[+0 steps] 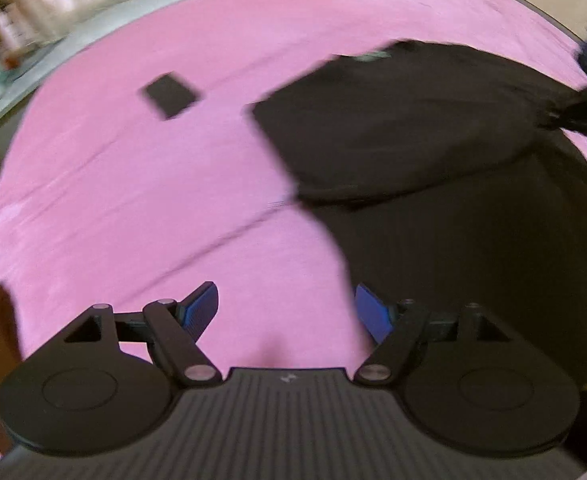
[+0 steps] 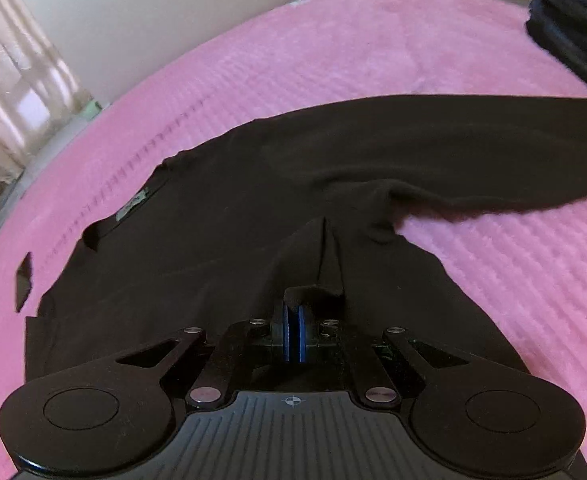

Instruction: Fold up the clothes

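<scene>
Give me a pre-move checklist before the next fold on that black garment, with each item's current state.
1. Right gripper has the black garment: ok, blue pads closed on a pinch of fabric.
2. Left gripper free for a second grip: ok, jaws apart, only pink bedspread between them.
3. Garment lying flat: not ok, fabric bunches in ridges ahead of the right gripper.
4. Sleeve laid out: ok, it stretches sideways across the bedspread.
5. Small dark flat object out of the fold path: ok, it lies apart from the garment.
6. Dark clothes pile clear of the sleeve end: cannot tell, the frame edge cuts it.
</scene>
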The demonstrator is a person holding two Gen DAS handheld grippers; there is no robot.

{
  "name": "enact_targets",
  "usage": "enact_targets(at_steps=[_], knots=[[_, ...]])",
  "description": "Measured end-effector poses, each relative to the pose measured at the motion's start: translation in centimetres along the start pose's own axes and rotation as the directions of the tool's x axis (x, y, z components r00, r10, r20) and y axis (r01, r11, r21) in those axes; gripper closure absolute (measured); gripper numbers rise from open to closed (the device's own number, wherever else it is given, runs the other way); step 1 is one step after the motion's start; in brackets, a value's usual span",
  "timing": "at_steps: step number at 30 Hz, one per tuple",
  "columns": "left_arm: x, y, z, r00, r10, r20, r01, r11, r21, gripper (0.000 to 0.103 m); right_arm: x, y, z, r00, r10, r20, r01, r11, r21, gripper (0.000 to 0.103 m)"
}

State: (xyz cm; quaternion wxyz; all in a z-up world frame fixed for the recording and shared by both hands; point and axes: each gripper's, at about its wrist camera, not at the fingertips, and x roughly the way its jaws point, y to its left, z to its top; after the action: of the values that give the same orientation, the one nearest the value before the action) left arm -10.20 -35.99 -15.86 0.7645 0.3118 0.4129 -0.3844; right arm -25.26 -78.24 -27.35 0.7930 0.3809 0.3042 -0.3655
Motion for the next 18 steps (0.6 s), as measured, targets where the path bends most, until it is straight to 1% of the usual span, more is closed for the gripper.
enact_targets(at_steps=[2, 4, 7, 8, 9, 11, 13, 15, 16, 17, 18], knots=[[0.5, -2.2, 0.9, 1.000, -0.023, -0.007, 0.023, 0.998, 0.054, 0.031, -0.4, -0.3, 0.7, 0.999, 0.037, 0.004, -0.037, 0.999, -0.002, 0.100], [1.0, -3.6, 1.7, 0.999, -0.038, -0.009, 0.039, 0.994, 0.103, 0.031, -2.7, -0.6, 1.7, 0.996, 0.076, 0.050, -0.075, 0.997, -0.021, 0.100], [1.6, -4.8, 3.2, 0.999, -0.051, -0.003, 0.051, 0.990, 0.135, 0.031, -4.4, -1.6, 1.8, 0.991, 0.103, 0.090, -0.102, 0.995, -0.013, 0.100], [1.8, -5.1, 3.6, 0.998, -0.055, -0.001, 0.055, 0.988, 0.142, 0.031, -4.2, -2.3, 1.3, 0.993, 0.090, 0.076, -0.090, 0.996, -0.001, 0.100], [2.0, -5.4, 4.1, 0.998, -0.059, 0.001, 0.058, 0.987, 0.149, 0.031, -3.7, -3.4, 0.6, 0.997, 0.055, 0.051, -0.056, 0.998, 0.014, 0.100], [2.4, -5.9, 4.7, 0.998, -0.063, -0.002, 0.062, 0.985, 0.162, 0.031, -2.8, -5.4, -0.5, 1.000, 0.010, 0.014, -0.011, 0.996, 0.086, 0.100], [2.6, -6.5, 5.0, 0.998, -0.068, -0.010, 0.069, 0.980, 0.188, 0.031, -2.0, -7.2, -1.0, 1.000, 0.018, -0.025, -0.014, 0.987, 0.158, 0.100], [2.7, -7.0, 5.3, 0.997, -0.072, -0.015, 0.074, 0.975, 0.211, 0.031, -1.6, -8.2, -1.1, 0.998, 0.041, -0.049, -0.031, 0.982, 0.185, 0.099], [2.9, -7.2, 5.4, 0.997, -0.077, -0.021, 0.080, 0.972, 0.220, 0.031, -1.6, -8.5, -1.0, 0.997, 0.050, -0.051, -0.039, 0.982, 0.184, 0.078], [3.1, -7.5, 5.5, 0.996, -0.081, -0.029, 0.086, 0.969, 0.231, 0.031, -2.0, -8.8, -0.9, 0.998, 0.041, -0.043, -0.032, 0.983, 0.181, 0.059], [3.3, -7.8, 5.6, 0.996, -0.085, -0.037, 0.092, 0.966, 0.242, 0.031, -2.7, -9.6, -0.7, 0.999, 0.038, -0.018, -0.034, 0.982, 0.188, 0.024]])
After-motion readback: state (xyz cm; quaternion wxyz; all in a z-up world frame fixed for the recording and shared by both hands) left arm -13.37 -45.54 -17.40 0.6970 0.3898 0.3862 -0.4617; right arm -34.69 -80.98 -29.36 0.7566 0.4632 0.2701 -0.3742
